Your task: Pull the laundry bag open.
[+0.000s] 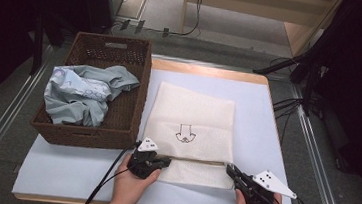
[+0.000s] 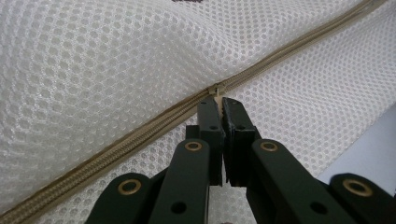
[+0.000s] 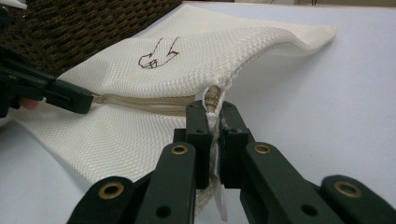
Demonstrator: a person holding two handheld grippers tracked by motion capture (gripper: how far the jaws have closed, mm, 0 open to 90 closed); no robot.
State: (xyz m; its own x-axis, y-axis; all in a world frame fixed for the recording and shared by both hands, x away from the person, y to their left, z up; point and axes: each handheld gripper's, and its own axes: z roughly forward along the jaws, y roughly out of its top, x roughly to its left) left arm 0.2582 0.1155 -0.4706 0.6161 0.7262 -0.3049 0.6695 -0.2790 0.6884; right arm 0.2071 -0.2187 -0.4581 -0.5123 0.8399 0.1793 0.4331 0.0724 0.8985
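High view: mesh bag (image 1: 190,128), centre frame, on desk (image 1: 266,130); light, limp.
Left claw (image 2: 219,103): pinching zip pull (image 2: 215,89).
Right claw (image 3: 213,111): pinching bag's corner; hold there.

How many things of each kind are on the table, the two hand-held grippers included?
Mesh laundry bag: 1
Wicker basket: 1
Crumpled pale blue garment in the basket: 1
Grippers: 2, the left gripper and the right gripper, each shut on the bag's zipper line
Total: 5
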